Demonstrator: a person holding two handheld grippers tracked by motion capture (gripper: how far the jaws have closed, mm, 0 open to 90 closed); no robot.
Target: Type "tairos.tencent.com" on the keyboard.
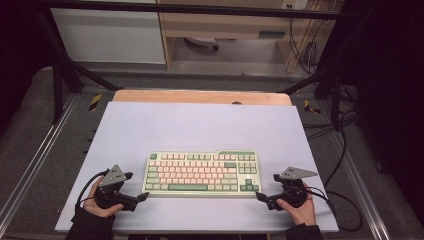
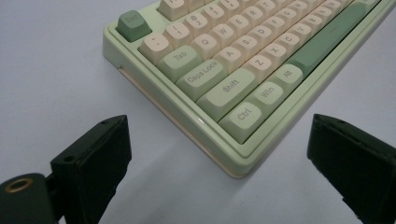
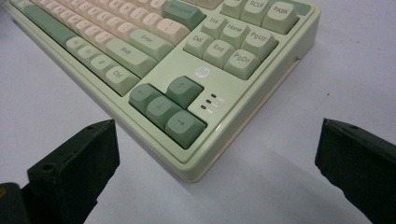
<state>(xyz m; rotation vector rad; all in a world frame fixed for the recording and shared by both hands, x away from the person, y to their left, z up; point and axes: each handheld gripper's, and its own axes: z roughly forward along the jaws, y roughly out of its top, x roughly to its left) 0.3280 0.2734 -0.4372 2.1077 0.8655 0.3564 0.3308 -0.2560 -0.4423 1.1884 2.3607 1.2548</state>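
**A:** Where did things stand when you looked in?

**B:** From the high view, the white table [image 1: 200, 125] carried one thing, the green and cream keyboard [image 1: 201, 173], lying flat near the near edge, about midway left to right. I saw my left gripper [image 1: 142, 196] just off its near-left corner and my right gripper [image 1: 260, 196] just off its near-right corner. Both stood spread wide, grasping nothing. I judged the job barely begun: the approach was made, but no contact yet, so gripping or shifting the keyboard was all left to do.

**A:** Did the gripper views add anything?

**B:** Yes. The left gripper view showed the near-left corner between the jaws yet clear of them, down to the Ctrl key [image 2: 244, 114]. The right gripper view gave the arrow keys [image 3: 167, 108] and a small round logo [image 3: 202, 72]. The high view alone showed both hands together.
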